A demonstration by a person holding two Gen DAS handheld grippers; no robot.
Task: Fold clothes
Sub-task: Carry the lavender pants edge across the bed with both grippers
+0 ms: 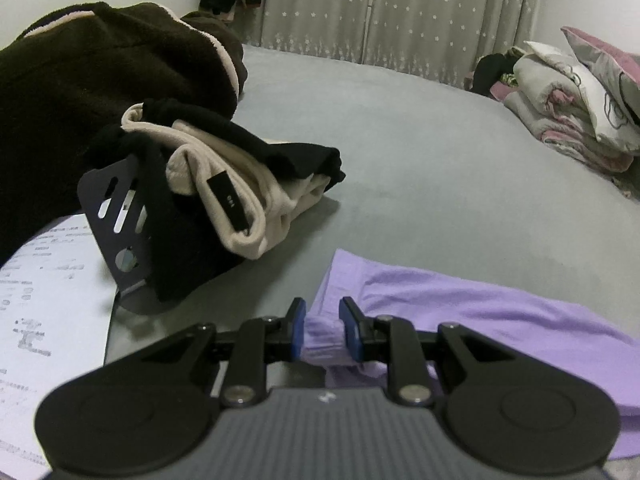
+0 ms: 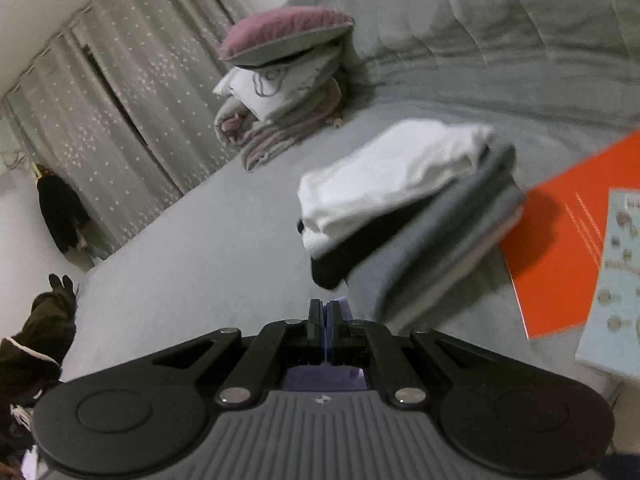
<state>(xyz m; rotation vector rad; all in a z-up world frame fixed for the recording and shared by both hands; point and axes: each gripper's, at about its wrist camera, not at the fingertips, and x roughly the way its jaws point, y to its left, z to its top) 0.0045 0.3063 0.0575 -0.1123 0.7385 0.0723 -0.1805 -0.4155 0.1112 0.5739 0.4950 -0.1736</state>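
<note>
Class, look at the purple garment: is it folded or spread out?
Spread out: the purple garment lies as one flat layer on the grey bed, bunched only between the left gripper.

left gripper (image 1: 322, 322) | black arms; blue pads; silver screws; grey ribbed body

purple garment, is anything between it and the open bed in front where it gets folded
Nothing visible blocks it. The purple garment is pinched in the left gripper and the right gripper, and the grey bed ahead is bare. The beige and black clothes sit off to the left, apart from it.
</note>
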